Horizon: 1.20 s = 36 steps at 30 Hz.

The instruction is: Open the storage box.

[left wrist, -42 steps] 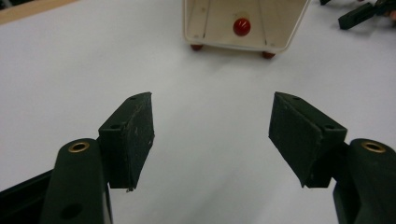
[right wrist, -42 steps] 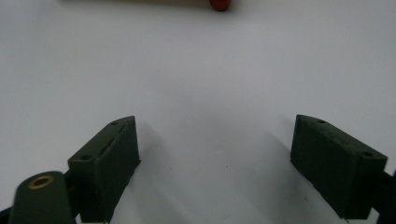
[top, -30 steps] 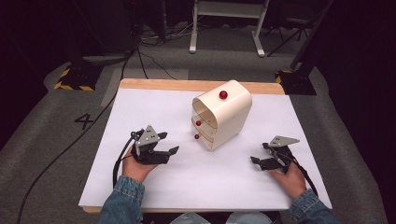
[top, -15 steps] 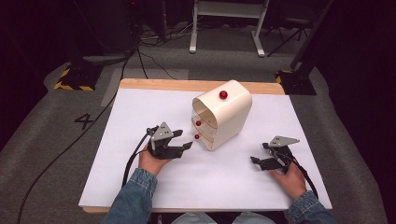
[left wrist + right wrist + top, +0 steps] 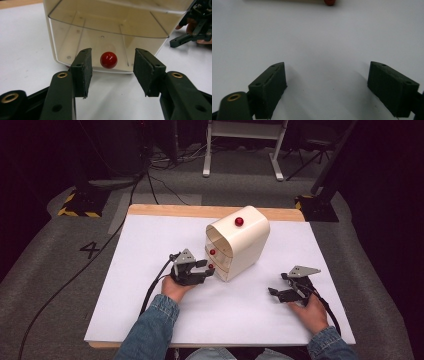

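Note:
A cream drawer cabinet [image 5: 239, 242] stands mid-table with red ball knobs: one on its top [image 5: 239, 221], one on the upper drawer [image 5: 212, 252], one on the lowest drawer [image 5: 210, 266]. My left gripper [image 5: 209, 269] is open just in front of the lowest knob. In the left gripper view that red knob [image 5: 108, 60] sits a little beyond the gap between the two pads [image 5: 81, 72], apart from both. The clear drawer front [image 5: 107, 27] rises above it. My right gripper [image 5: 276, 294] rests open on the table to the right, its pads [image 5: 269, 86] wide apart over bare white surface.
The white table top [image 5: 125, 285] has a wooden edge at the back [image 5: 170, 210]. A black cable [image 5: 152, 287] trails from the left gripper. Beyond the table are a grey floor, cables and a white stand [image 5: 243, 140]. The other gripper [image 5: 197, 27] appears at the left gripper view's top right.
My left gripper has moved right and forward from the table's left part to the cabinet's lowest knob. The right gripper has stayed put.

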Available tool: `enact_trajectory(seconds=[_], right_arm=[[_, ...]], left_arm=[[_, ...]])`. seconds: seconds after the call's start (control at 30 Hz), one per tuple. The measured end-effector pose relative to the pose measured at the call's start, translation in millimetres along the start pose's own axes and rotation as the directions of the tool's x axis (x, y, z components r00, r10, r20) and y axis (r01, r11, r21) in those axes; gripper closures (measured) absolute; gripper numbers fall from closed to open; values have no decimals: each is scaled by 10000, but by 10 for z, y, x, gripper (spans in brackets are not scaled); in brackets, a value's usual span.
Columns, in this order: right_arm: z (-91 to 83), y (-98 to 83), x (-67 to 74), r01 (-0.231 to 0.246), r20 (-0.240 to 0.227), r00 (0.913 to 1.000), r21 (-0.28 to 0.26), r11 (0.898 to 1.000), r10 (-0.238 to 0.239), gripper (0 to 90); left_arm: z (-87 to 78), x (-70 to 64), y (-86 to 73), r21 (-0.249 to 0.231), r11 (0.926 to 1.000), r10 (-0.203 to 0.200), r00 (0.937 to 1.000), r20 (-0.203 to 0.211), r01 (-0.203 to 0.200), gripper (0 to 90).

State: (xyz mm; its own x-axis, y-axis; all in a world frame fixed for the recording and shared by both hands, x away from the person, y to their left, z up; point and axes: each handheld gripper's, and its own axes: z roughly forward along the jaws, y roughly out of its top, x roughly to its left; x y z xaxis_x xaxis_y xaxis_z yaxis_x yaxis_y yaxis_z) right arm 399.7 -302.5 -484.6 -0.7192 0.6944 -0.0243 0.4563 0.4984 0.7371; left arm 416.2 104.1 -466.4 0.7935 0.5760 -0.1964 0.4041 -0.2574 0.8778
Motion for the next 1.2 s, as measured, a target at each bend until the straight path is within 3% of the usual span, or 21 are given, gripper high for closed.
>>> enact_trajectory(seconds=[0.2,0.3,0.4,0.47,0.7,1.2], right_arm=[[0,0,1,7,11,10000,0,10000,-7,156],[0,0,2,12,16,10000,-11,10000,-12,156],[0,0,1,12,12,10000,-1,10000,-12,155],[0,0,1,11,11,10000,-1,10000,-11,155],[0,-1,3,17,21,10000,-12,10000,-17,155],[-1,-1,3,25,7,10000,-24,10000,-25,159]], left_arm=[[78,15,-24,356,9990,270,9996,29,-271,549],[75,22,-21,379,9986,380,9991,-209,-372,654],[71,33,-19,349,9990,299,9995,-137,-294,728],[70,18,-10,418,9979,496,9985,-226,-486,730],[41,6,6,569,9972,502,9984,-249,-487,735],[-369,-64,-122,826,9950,610,9970,-479,-570,735]])
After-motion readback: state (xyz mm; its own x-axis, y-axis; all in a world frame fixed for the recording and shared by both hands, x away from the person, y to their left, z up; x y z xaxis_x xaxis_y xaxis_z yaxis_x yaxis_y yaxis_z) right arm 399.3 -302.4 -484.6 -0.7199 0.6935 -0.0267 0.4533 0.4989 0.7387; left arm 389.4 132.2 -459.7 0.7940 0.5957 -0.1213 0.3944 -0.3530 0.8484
